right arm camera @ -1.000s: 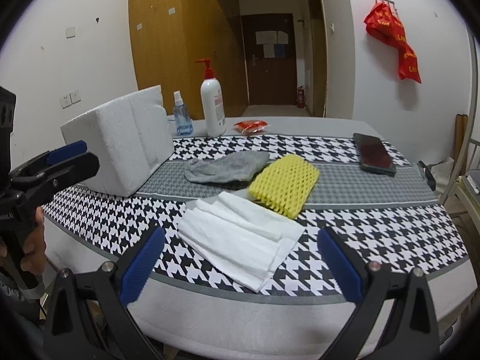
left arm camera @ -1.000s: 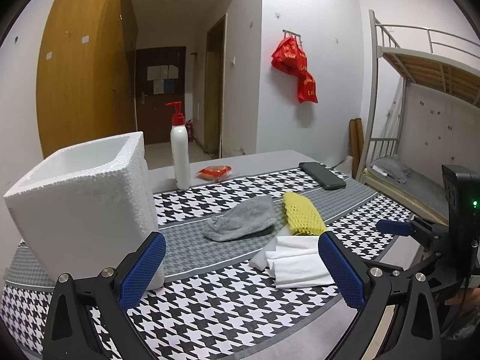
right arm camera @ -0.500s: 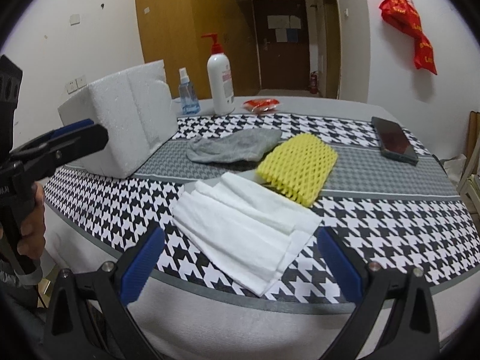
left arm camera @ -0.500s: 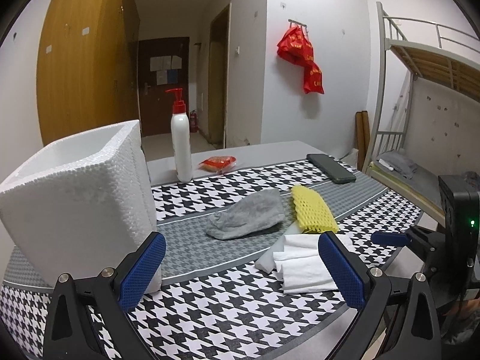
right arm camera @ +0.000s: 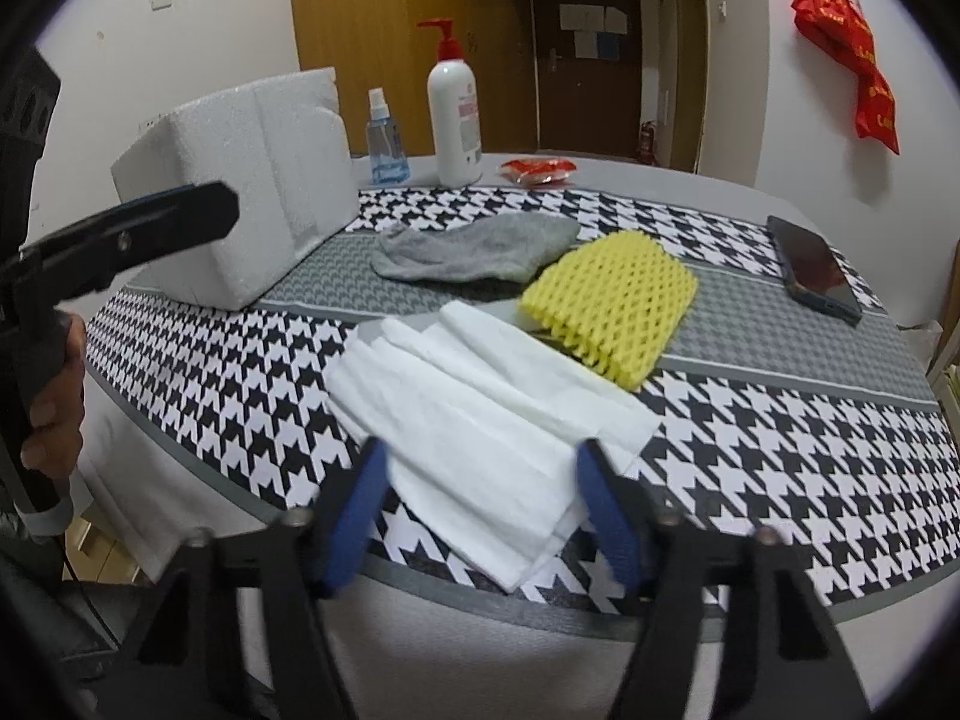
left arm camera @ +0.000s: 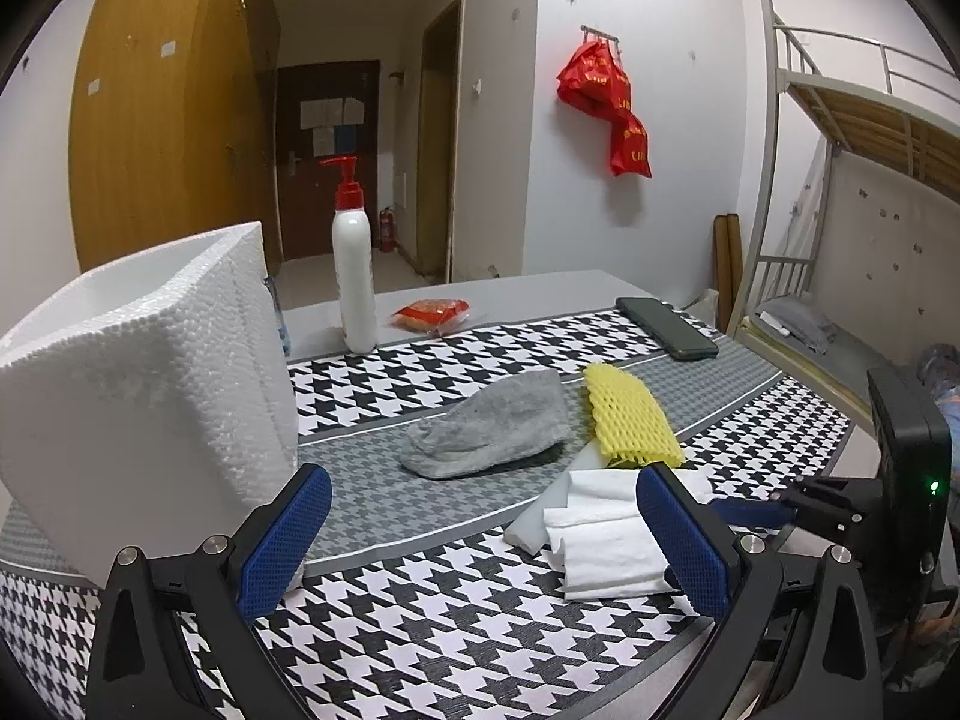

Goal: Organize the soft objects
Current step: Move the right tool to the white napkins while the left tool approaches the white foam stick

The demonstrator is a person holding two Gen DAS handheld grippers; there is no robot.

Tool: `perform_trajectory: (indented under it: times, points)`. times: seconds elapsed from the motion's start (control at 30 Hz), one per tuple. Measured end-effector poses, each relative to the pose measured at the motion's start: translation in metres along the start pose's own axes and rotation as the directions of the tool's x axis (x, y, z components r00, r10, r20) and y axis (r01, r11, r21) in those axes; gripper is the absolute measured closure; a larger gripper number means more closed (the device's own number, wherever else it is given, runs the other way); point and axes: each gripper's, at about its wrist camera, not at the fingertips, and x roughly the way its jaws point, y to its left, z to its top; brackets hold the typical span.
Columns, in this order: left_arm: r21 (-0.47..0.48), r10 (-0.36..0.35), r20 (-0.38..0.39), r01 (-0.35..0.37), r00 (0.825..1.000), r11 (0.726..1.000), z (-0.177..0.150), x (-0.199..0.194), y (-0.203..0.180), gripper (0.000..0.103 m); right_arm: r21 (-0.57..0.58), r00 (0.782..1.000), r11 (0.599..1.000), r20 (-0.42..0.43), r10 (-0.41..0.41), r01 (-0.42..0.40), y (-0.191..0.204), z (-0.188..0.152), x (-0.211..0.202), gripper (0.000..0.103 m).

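Nothing can be read: the pump bottle's point(right arm camera: 455, 120) pink label and the red bag's point(left arm camera: 606, 105) gold print are blurred.

White walls point(left arm camera: 672, 120) are enclosing the room; a wooden wardrobe point(left arm camera: 168, 120) is standing far left, a dark door point(left arm camera: 327, 150) is closing the corridor, a metal bunk bed point(left arm camera: 840, 138) is standing right.

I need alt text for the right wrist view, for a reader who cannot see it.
The right tool, its jaws closing, straddles the near edge of a folded white cloth on a houndstooth table. Behind lie a yellow foam net, a grey sock and a white foam box.
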Motion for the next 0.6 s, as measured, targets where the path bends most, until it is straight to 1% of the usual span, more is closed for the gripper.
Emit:
perform_trajectory:
  times: [0.07,0.13,0.2,0.23,0.27,0.37,0.6]
  points:
    - [0.003,-0.002,-0.004,0.002,1.0,1.0,-0.001,0.001,-0.001,0.001,-0.012,1.0,1.0,-0.014,-0.007,0.007,0.001,-0.001,0.003,0.055]
    - [0.003,-0.003,-0.008,0.003,1.0,1.0,-0.001,0.002,-0.001,0.001,-0.033,1.0,0.999,-0.016,-0.022,0.021,0.003,-0.004,0.003,0.061]
    - [0.002,-0.006,-0.013,0.006,1.0,1.0,-0.001,0.003,-0.003,0.001,-0.03,1.0,0.999,-0.014,-0.02,0.019,0.002,-0.003,0.002,0.071]
    - [0.002,-0.007,-0.016,0.007,1.0,1.0,0.0,0.004,-0.004,0.001,-0.019,1.0,1.0,-0.012,-0.015,0.015,-0.001,-0.003,0.001,0.08]
    - [0.003,-0.007,-0.018,0.007,1.0,1.0,-0.001,0.004,-0.004,0.001,-0.015,1.0,1.0,-0.012,-0.015,0.015,-0.002,-0.003,0.001,0.085]
    - [0.001,-0.007,-0.02,0.007,1.0,1.0,0.0,0.004,-0.005,0.001,0.01,1.0,1.0,-0.002,-0.009,0.009,-0.007,-0.003,-0.002,0.091]
    - [0.014,-0.019,-0.03,0.019,0.999,1.0,-0.001,0.007,-0.011,0.001,0.047,0.999,0.999,0.053,-0.005,0.003,-0.016,0.001,-0.022,0.091]
